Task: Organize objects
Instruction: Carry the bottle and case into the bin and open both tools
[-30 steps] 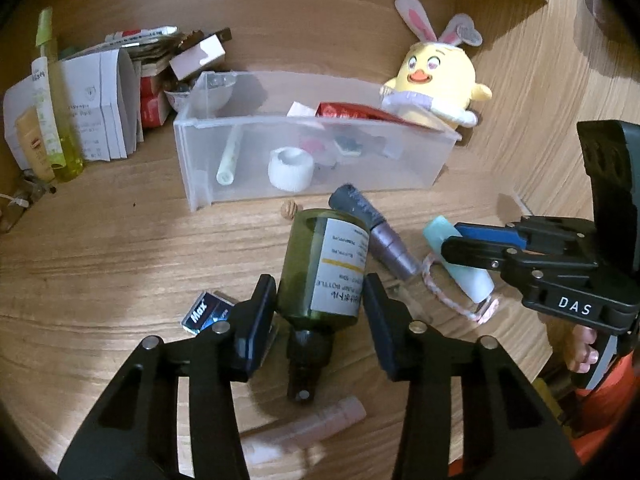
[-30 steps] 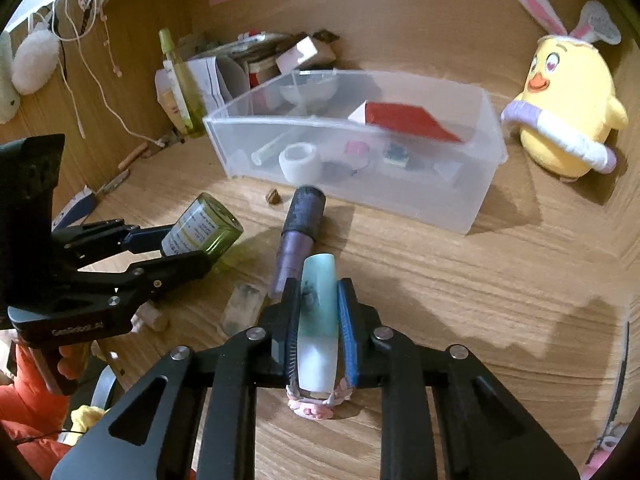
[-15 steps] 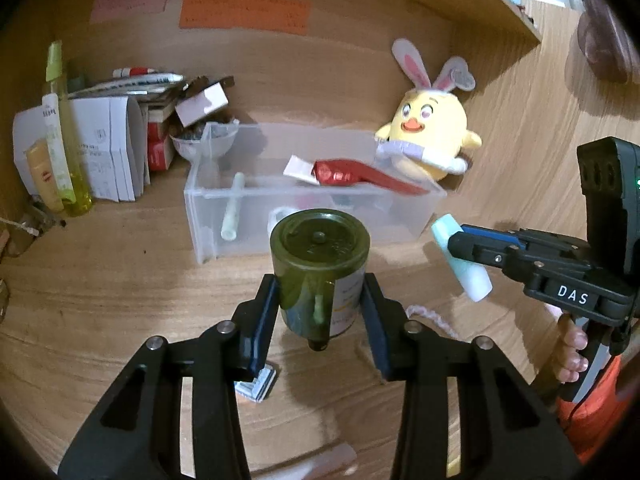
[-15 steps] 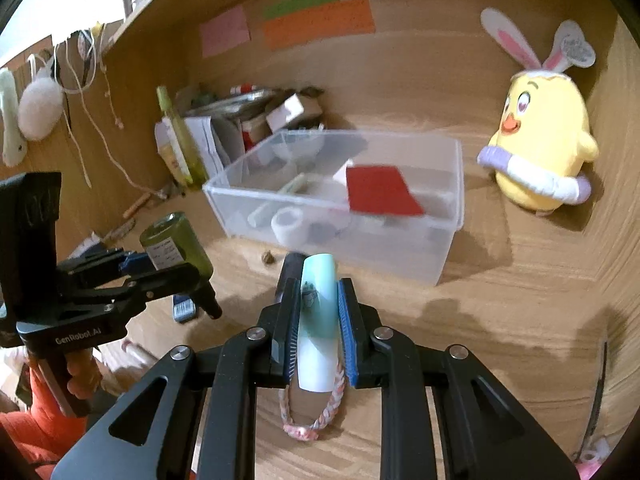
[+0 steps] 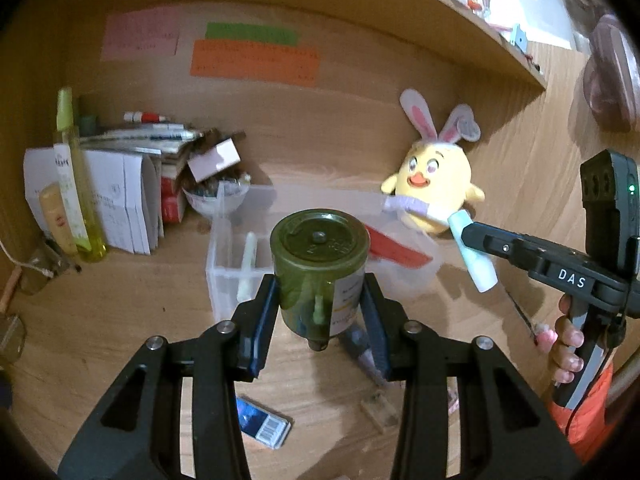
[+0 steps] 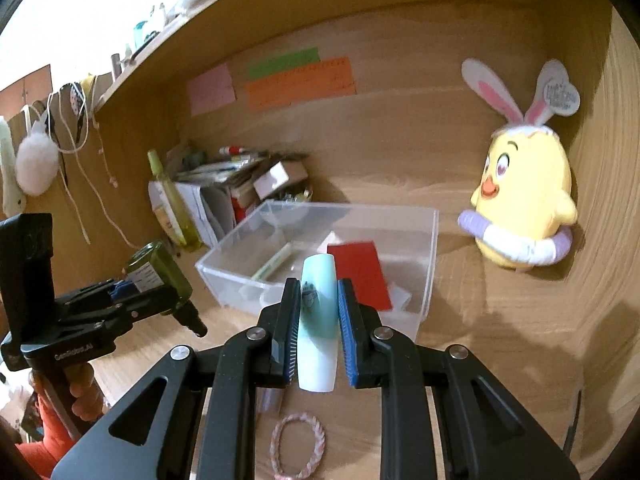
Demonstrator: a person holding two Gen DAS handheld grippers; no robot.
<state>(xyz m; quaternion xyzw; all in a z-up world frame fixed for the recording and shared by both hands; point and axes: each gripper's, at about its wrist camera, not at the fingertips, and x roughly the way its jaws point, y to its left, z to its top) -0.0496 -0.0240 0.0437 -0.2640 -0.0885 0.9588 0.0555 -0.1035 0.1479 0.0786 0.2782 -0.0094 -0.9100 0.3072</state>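
The left gripper (image 5: 320,312) clamped a green bottle (image 5: 320,264), its label unreadable, in front of the clear bin (image 6: 430,264). The right gripper (image 6: 318,320), marked "DAS", pinched a mint tube (image 6: 318,320) just before that bin.

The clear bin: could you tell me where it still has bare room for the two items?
In the clear bin, bare floor lies between the pale stick and red card, and along the back wall. Front right is crowded with papers.
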